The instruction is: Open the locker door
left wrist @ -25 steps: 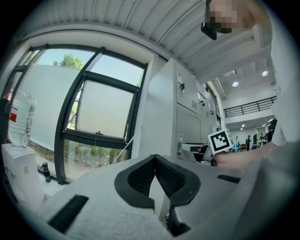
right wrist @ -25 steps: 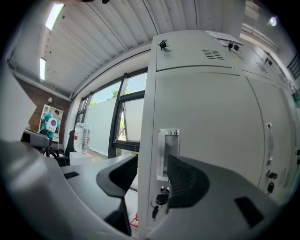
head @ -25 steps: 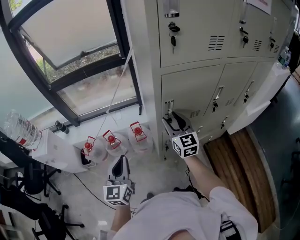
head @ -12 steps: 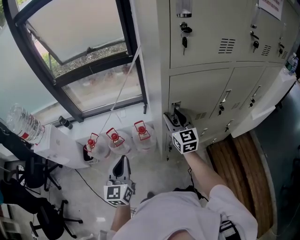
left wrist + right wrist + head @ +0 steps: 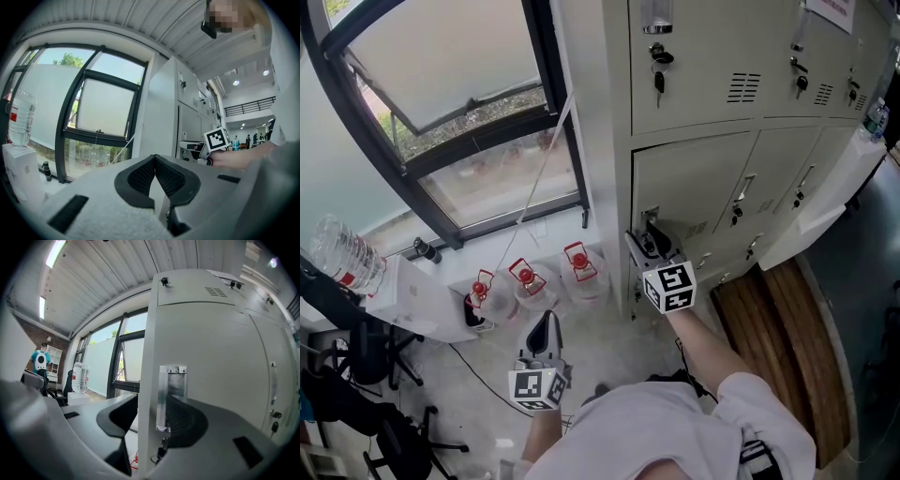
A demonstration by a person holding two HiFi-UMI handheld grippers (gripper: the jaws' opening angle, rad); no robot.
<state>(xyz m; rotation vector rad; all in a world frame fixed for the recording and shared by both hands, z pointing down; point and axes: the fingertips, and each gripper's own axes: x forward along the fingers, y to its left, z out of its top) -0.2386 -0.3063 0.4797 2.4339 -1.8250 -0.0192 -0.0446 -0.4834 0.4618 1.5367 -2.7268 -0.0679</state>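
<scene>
Jaws of the right gripper (image 5: 158,414) are clamped across the free edge of the pale grey sheet-metal locker door (image 5: 220,371). One pad sits on the outer face over the narrow clear vertical pull handle (image 5: 171,394) and the other sits behind the edge. Jaws of the left gripper (image 5: 154,161) are pressed together with nothing between them.

Location: the door (image 5: 694,183) is the left-most one in the middle row of the locker bank, beside the dark-framed window (image 5: 459,122). In the head view the right gripper (image 5: 649,239) meets it at the handle (image 5: 649,217). The left gripper (image 5: 544,323) hangs low and well apart from the lockers, above the floor near three clear water jugs with red caps (image 5: 525,281).

Hazards (judgement):
- The grip covers only a thin folded edge. A pull straight back, rather than along the door's swing arc, could peel the pads off the handle
- Whether the lock is released cannot be determined. A hard pull on a latched door would strain the handle or rock the cabinet
- A sudden release could swing the door into the person

Orientation: the door is a tall rectangle with its long axis vertical and its face towards the person. The handle lies parallel to that axis on the left edge, so the hinge is presumably on the right
</scene>
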